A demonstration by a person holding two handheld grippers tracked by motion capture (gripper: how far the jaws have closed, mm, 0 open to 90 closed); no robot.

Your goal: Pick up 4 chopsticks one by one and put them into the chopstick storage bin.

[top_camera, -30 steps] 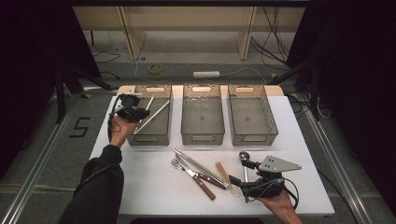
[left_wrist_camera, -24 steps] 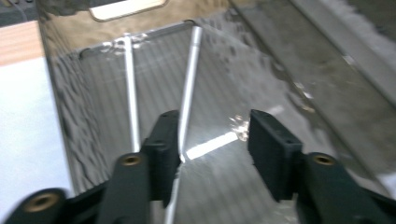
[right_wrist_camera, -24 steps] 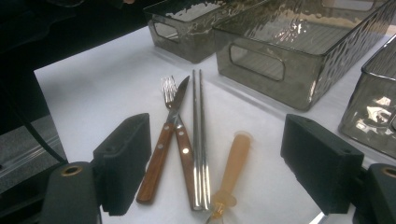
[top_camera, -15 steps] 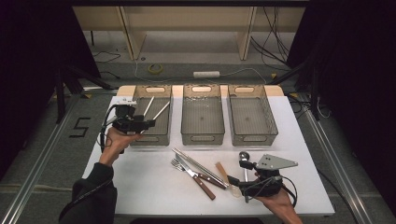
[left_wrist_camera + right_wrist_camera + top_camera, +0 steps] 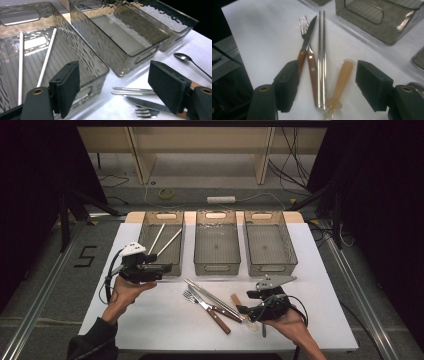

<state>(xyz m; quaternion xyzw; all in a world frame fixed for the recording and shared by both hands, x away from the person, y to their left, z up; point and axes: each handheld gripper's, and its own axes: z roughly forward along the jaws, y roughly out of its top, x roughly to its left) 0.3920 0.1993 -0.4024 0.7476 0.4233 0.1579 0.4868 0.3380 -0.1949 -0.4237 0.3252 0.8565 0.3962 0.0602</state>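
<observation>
Two pale chopsticks (image 5: pixel 163 240) (image 5: pixel 46 60) lie slanted in the left grey bin (image 5: pixel 145 231) (image 5: pixel 82 56). My left gripper (image 5: pixel 167 268) (image 5: pixel 115 80) hovers just in front of that bin, pointing right. Its jaws have just been opening and stand open with nothing between them. On the white table lie a fork (image 5: pixel 192 297) (image 5: pixel 304 23), a wooden-handled knife (image 5: pixel 216 311) (image 5: pixel 309 32), a pair of metal chopsticks (image 5: pixel 210 296) (image 5: pixel 321 50) and a beige plastic handle (image 5: pixel 235 298) (image 5: pixel 342 77). My right gripper (image 5: pixel 244 310) (image 5: pixel 328 75) points left over their near ends. Its jaws have just been closing and stand apart, touching nothing.
The middle bin (image 5: pixel 216 266) (image 5: pixel 140 53) and the right bin (image 5: pixel 270 266) stand in a row with the left one at the table's far side. A metal spoon (image 5: pixel 185 58) lies near the right hand. Cables trail from both grippers.
My left gripper drew back from over the left bin toward the table's front and opened; both pale chopsticks now rest in the bin. My right gripper edged left toward the cutlery, jaws narrower.
</observation>
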